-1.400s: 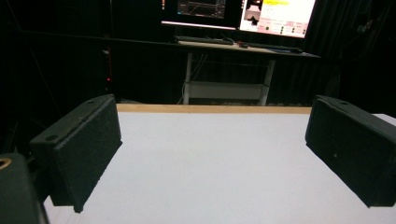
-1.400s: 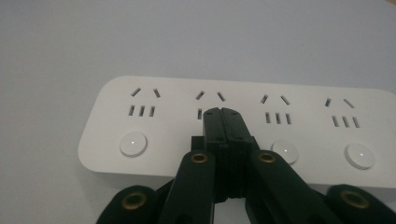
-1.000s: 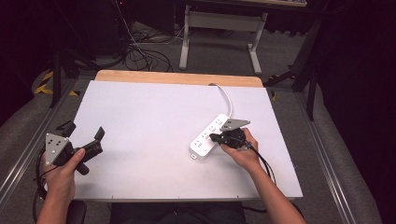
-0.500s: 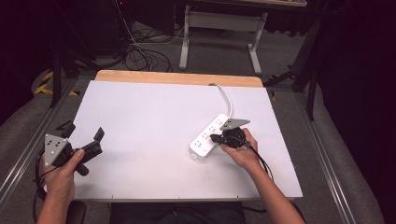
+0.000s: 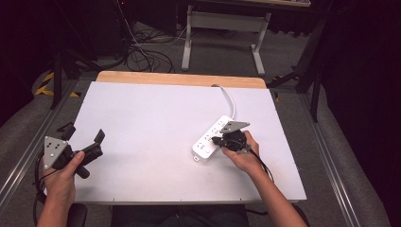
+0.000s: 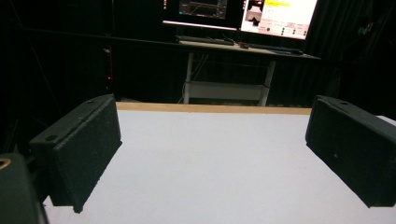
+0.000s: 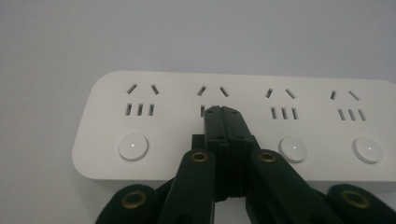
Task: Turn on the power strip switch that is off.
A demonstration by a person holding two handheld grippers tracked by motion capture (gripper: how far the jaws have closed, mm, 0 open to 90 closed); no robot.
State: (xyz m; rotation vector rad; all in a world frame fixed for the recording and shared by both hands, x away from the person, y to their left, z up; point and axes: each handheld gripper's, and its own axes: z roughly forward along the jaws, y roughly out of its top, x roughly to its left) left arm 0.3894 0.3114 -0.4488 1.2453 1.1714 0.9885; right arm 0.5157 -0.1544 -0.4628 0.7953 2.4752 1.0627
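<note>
A white power strip (image 5: 206, 143) lies at the table's right middle, its white cord (image 5: 230, 101) running toward the far edge. In the right gripper view the power strip (image 7: 243, 93) shows several sockets, each with a round button. My right gripper (image 5: 217, 140) is shut with nothing between its jaws. The right gripper's (image 7: 226, 113) tips sit over the strip at the second socket from the left, hiding that socket's button. My left gripper (image 5: 84, 134) is held at the table's front left, far from the strip. The left gripper (image 6: 210, 144) stands open and empty over bare tabletop.
The white table (image 5: 142, 113) has a wooden strip (image 5: 179, 79) along its far edge. Beyond it stand a desk frame (image 5: 222, 28) and floor cables (image 5: 142, 52). Metal rails (image 5: 340, 189) flank the table. Lit monitors (image 6: 275, 16) sit on the far desk.
</note>
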